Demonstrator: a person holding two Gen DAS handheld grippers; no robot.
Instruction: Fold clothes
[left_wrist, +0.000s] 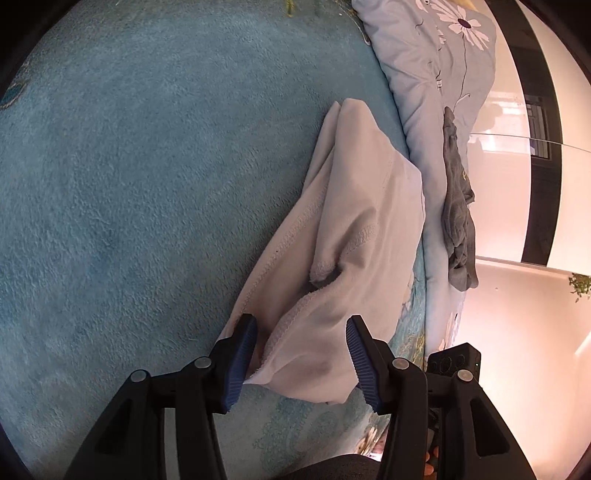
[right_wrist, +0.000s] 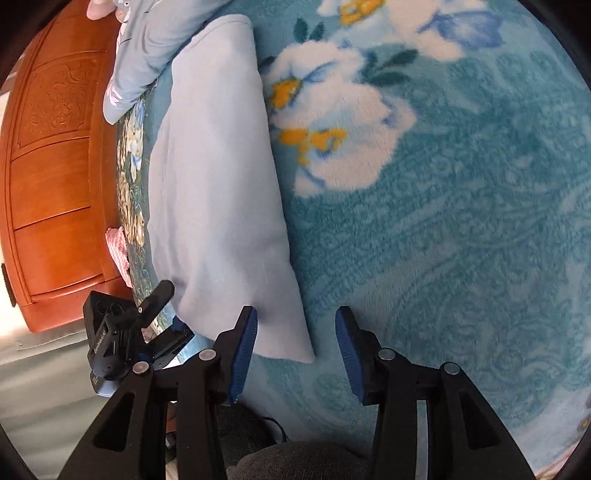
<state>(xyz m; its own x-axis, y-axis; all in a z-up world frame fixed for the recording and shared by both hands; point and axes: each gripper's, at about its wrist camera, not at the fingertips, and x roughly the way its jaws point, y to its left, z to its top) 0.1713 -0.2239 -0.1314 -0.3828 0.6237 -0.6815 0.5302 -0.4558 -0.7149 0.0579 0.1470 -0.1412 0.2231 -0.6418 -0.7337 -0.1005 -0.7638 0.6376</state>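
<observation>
Left wrist view: teal bed blanket (left_wrist: 129, 184) carries a pale garment (left_wrist: 354, 229), long axis running straight ahead from the left gripper (left_wrist: 301, 350), jaws wide open astride its near end, gripping nothing. Right gripper (right_wrist: 295, 350), equally open and empty, has the garment's corner just left of centre.

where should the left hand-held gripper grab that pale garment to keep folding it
Probably the stitched hem fold nearest the left hand-held gripper, low on the pale garment. It lies between the open jaws as a raised ridge on the blue blanket, so come straight forward and close across it.
</observation>
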